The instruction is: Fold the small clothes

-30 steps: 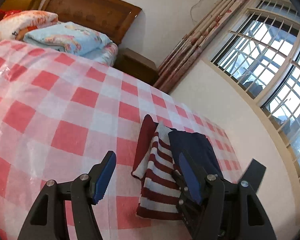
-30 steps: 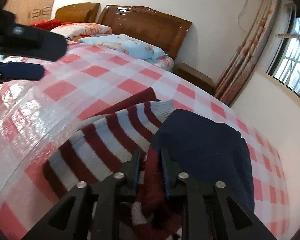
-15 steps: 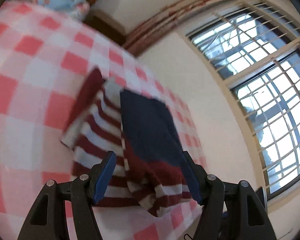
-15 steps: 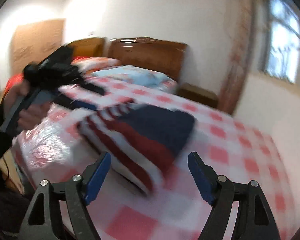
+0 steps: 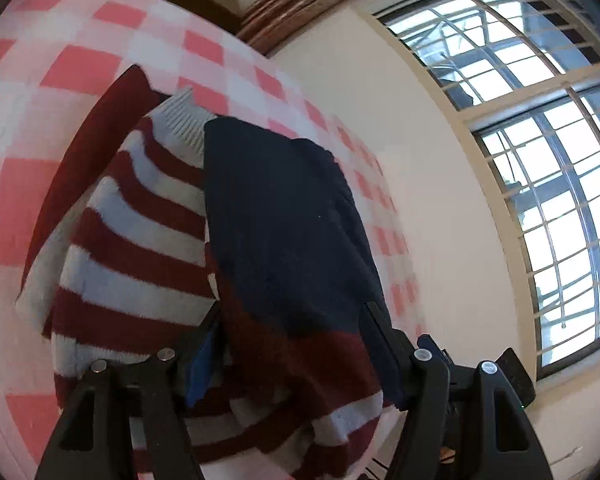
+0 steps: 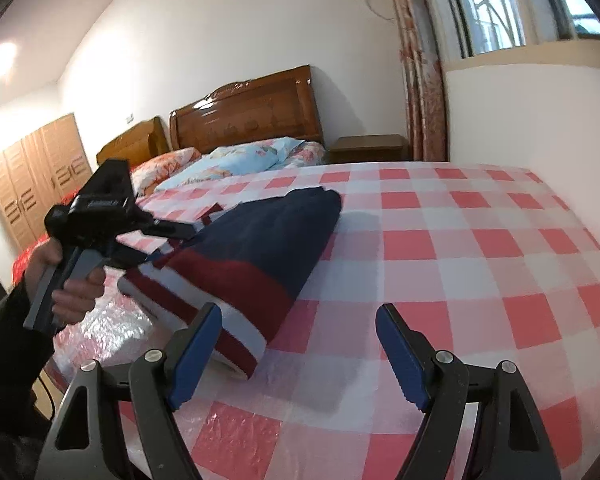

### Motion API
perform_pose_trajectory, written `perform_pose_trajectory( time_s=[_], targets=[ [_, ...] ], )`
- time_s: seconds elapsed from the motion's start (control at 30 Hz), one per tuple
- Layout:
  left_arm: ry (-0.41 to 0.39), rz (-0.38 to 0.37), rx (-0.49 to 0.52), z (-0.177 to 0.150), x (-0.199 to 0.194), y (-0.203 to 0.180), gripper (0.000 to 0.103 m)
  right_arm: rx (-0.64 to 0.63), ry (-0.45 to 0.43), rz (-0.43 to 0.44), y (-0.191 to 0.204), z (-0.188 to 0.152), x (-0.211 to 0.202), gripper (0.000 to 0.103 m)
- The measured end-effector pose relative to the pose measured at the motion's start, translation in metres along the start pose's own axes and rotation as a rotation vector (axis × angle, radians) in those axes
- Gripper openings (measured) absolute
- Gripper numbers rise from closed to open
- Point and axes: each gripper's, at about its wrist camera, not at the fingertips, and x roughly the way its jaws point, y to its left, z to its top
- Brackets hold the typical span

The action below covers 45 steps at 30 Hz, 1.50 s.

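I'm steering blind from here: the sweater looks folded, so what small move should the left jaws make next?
Probably close the left gripper on the folded sweater: its jaws stand open astride the near edge, while the right gripper hangs open and empty over the checked bedcover.

Both grippers low in frame, pointing downward.
Left gripper (image 5: 292,356) is straddling folded cloth, contact unclear; right gripper (image 6: 296,356) is gaping wide, empty.
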Motion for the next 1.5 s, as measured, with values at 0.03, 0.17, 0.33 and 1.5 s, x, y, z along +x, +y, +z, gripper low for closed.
perform_pose_trajectory(
  time_s=[0.03,0.17,0.33,1.5],
  targets=[
    [0.005,0.005,0.014,0.0,0.001,-0.001,0.067,-0.01,0.002,-0.002,0.003,0.0,0.001,0.103],
    [-0.013,-0.066,-0.052,-0.003,-0.01,0.014,0.061,-0.01,0.015,0.009,0.005,-0.003,0.003,0.103],
    [0.062,-0.176,-0.062,-0.02,-0.015,0.022,0.061,0.015,0.035,0.004,0.002,-0.008,0.009,0.103],
    [-0.207,0.362,0.312,0.012,-0.07,-0.025,0.017,-0.185,0.245,-0.261,0.06,-0.005,0.083,0.103]
  ],
)
